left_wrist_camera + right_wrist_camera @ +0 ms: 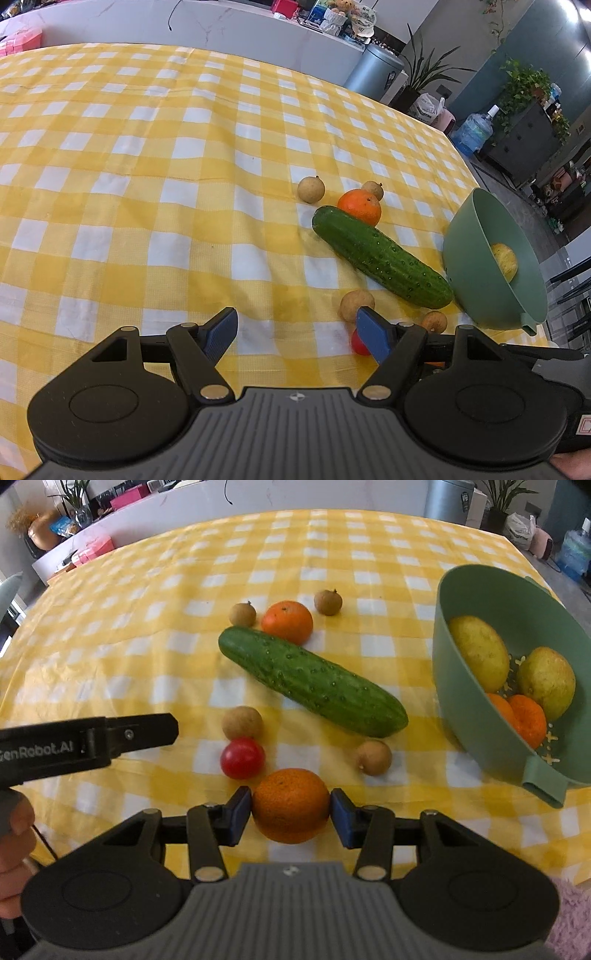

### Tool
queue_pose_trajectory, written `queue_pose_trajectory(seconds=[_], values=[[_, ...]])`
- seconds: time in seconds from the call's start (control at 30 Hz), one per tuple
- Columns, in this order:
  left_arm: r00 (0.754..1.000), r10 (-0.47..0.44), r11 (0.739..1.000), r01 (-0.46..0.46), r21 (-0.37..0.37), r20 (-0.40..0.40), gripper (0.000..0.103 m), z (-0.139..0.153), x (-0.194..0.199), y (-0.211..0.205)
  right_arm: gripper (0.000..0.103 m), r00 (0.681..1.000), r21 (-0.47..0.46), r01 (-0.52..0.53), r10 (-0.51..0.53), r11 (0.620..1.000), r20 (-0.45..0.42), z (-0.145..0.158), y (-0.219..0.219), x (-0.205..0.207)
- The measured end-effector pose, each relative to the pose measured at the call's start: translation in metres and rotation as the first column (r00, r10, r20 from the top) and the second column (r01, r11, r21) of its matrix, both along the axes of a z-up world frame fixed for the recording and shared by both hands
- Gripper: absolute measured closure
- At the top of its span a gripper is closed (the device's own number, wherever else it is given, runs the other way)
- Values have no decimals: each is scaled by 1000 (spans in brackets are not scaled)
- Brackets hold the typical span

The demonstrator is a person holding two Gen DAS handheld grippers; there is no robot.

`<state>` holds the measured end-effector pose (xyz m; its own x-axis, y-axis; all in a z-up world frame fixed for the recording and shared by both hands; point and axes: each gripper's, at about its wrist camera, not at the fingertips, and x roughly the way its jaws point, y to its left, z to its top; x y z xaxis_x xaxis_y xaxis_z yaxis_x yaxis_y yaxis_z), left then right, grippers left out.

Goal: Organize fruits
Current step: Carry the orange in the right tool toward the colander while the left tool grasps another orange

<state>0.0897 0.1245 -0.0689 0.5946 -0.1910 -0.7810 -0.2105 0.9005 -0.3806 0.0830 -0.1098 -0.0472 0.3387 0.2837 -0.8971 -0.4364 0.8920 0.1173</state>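
Near orange (290, 805) sits between my right gripper (290, 814) jaws, pads touching both sides, on the counter (147, 635). Left gripper (297, 334) jaws released, empty. Risk: round fruit slips on lift toward green colander (461, 686) far right.

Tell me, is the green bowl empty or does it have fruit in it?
Not empty. The green bowl holds two yellow fruits and orange pieces, seen from the right wrist.
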Motion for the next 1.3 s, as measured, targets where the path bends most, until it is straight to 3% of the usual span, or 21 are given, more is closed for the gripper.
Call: queue_pose_trajectory(seconds=[0.4,0.6,0.87,1.13,1.3], values=[[1000,-1,1000,1,4,-8,17,-2,2,-2,58,1000,-51,-24,25,998,16,-4,12,1],[1000,-2,1000,2,5,-10,17,-2,2,-2,58,1000,-28,-17,17,999,-16,-9,10,6],[1000,0,1000,0,7,-12,17,-3,1,-2,59,1000,-19,-10,10,1000,7,-8,9,6],[1000,-1,1000,1,7,-12,17,-3,1,-1,59,999,82,44,-44,996,5,-1,-5,12],[1000,-2,1000,2,3,10,17,-3,0,-1,59,995,244,100,-97,965,-27,6,-23,19]])
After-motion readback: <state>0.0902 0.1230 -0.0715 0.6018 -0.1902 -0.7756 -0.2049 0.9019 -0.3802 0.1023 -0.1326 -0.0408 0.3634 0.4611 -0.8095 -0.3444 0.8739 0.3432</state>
